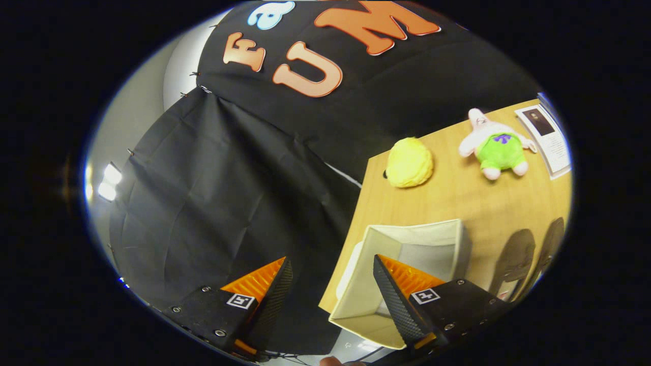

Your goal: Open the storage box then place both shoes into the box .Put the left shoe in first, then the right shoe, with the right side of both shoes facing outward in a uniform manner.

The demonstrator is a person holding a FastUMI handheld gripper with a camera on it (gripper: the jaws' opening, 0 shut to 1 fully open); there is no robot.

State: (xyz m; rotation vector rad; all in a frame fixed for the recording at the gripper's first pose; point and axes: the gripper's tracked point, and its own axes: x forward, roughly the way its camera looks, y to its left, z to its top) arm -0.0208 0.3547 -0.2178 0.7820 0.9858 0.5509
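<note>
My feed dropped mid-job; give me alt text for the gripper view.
The open gripper hovers tilted over the table edge, its fingers apart, one above the open storage box. Two shoes lie beside the box; a yellow plush and pink-and-green plush sit beyond.

Matt wood-grain table, matt cloth-like storage box — fuzzy yellow plush, matt dark shoes.

Hand-held gripper agape beside storage box

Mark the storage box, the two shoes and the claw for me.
storage box (pixel 447 239), gripper view, far inner wall of the open box.
shoes (pixel 516 256), gripper view, top of the nearer shoe, beside the box.
claw (pixel 333 267), gripper view, open gap between its fingertips, holding nothing.
</note>
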